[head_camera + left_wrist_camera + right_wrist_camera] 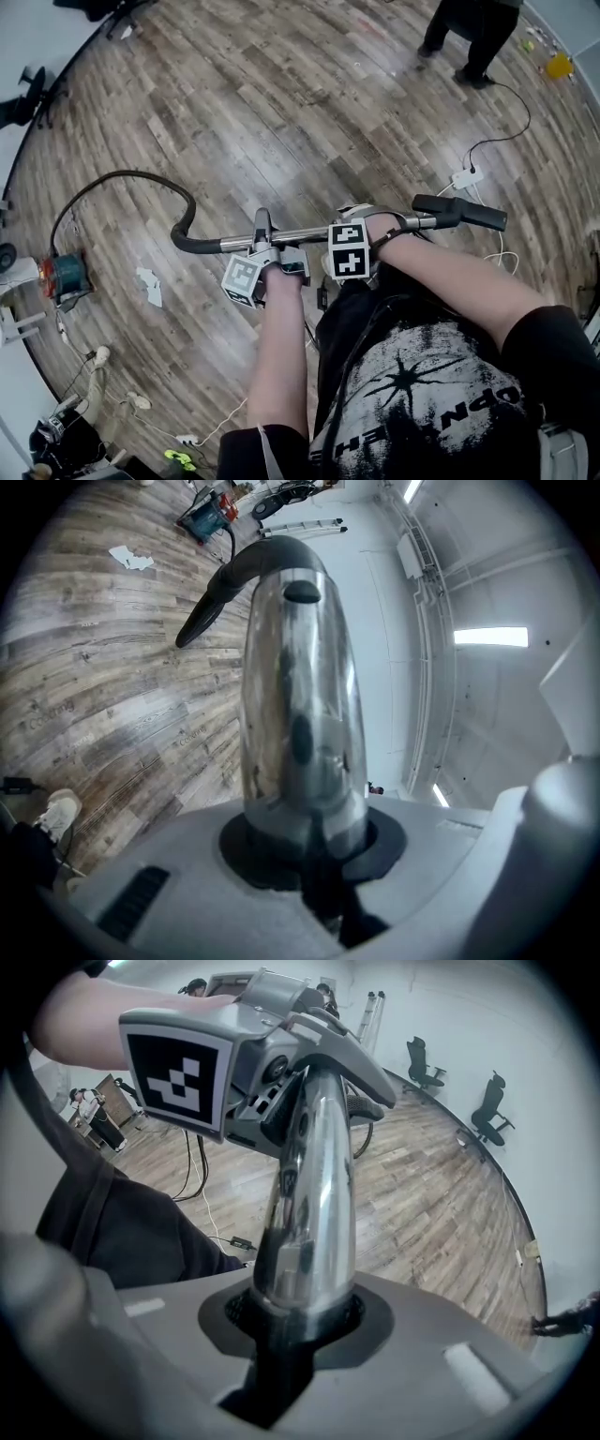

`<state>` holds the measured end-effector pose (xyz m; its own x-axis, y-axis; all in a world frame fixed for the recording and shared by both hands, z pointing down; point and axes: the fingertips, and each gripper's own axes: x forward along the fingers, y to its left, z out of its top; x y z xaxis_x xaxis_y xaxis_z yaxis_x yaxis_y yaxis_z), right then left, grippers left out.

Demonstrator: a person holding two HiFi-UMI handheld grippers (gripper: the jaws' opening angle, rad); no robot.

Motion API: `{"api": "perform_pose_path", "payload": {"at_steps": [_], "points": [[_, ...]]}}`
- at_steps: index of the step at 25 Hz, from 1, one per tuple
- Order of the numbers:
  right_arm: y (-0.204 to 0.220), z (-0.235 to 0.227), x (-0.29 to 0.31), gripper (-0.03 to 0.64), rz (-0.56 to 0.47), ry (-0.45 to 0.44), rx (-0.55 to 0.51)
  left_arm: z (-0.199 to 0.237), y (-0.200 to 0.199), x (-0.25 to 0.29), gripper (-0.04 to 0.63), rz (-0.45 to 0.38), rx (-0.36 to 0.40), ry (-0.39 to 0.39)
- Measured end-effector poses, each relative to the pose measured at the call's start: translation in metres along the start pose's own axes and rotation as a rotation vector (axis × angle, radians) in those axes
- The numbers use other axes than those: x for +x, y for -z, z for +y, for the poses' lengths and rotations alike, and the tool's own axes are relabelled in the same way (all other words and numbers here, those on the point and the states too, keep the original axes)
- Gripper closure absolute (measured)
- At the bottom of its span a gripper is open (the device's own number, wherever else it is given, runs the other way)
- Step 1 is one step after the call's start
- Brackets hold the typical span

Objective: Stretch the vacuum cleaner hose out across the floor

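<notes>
In the head view a chrome vacuum wand (309, 234) is held level over the wooden floor. My left gripper (266, 247) is shut on its left part and my right gripper (377, 231) on its right part. A black handle piece (461, 212) sticks out at the wand's right end. From the left end the black hose (141, 175) curves up and round to the vacuum cleaner (66, 277) at the far left. In the left gripper view the left gripper (305, 847) clamps the wand (300, 686); hose (223, 585) and cleaner (208, 516) lie beyond. In the right gripper view the right gripper (295, 1324) clamps the wand (305, 1213) below the left gripper (225, 1063).
A person (471, 33) stands at the top right. A white power strip (466, 176) with its cable lies right of the wand. Paper scraps (148, 286) lie near the cleaner, cables and clutter (94, 394) at bottom left. Office chairs (424, 1063) line the far wall.
</notes>
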<state>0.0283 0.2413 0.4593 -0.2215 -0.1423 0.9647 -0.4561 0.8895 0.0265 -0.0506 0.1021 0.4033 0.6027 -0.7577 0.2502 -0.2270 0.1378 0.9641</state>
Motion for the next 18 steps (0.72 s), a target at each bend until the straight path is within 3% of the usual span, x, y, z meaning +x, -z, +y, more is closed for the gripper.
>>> {"api": "perform_pose_path", "payload": {"at_steps": [9, 18], "points": [[0.028, 0.006, -0.012, 0.522, -0.035, -0.015, -0.037, -0.008, 0.03, -0.007, 0.541, -0.046, 0.022, -0.017], [0.123, 0.026, -0.05, 0.522, -0.032, -0.004, -0.124, -0.025, 0.126, -0.024, 0.54, -0.129, 0.004, 0.015]]}}
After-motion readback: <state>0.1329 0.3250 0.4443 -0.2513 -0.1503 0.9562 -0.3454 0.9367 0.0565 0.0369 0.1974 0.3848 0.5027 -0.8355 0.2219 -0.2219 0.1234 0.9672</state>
